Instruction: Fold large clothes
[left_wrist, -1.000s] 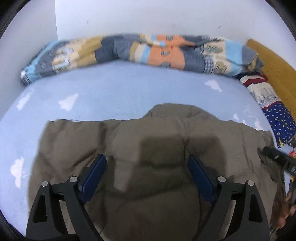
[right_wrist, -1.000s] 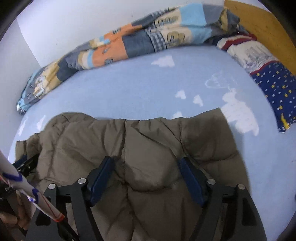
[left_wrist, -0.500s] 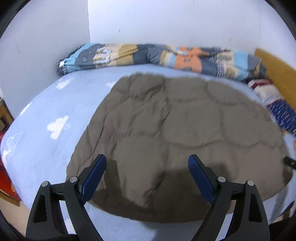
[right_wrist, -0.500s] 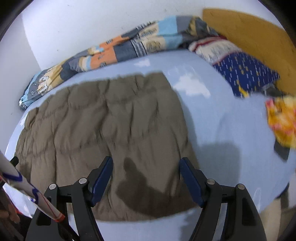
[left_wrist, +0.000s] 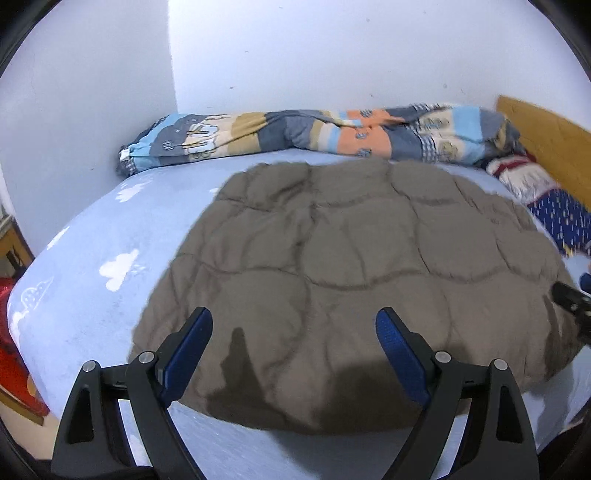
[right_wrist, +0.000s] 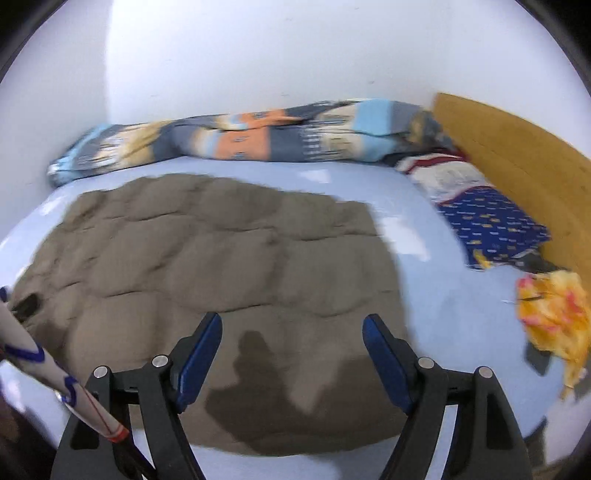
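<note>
Lying flat on the light-blue cloud-print bedsheet (left_wrist: 92, 295): brown quilted padded garment (left_wrist: 351, 280), apparently folded into one broad slab; further folds likely remain. Left gripper (left_wrist: 293, 354) and right gripper (right_wrist: 291, 354): jaws spread, empty, above its near edge.

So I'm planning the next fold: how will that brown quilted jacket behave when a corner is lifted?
The brown quilted jacket will probably be floppy: it lies flat, following the bed. Its puffy stitched panels suggest it is light for its bulk and springs back. The smooth-looking shell may slip in a shallow pinch.
</note>
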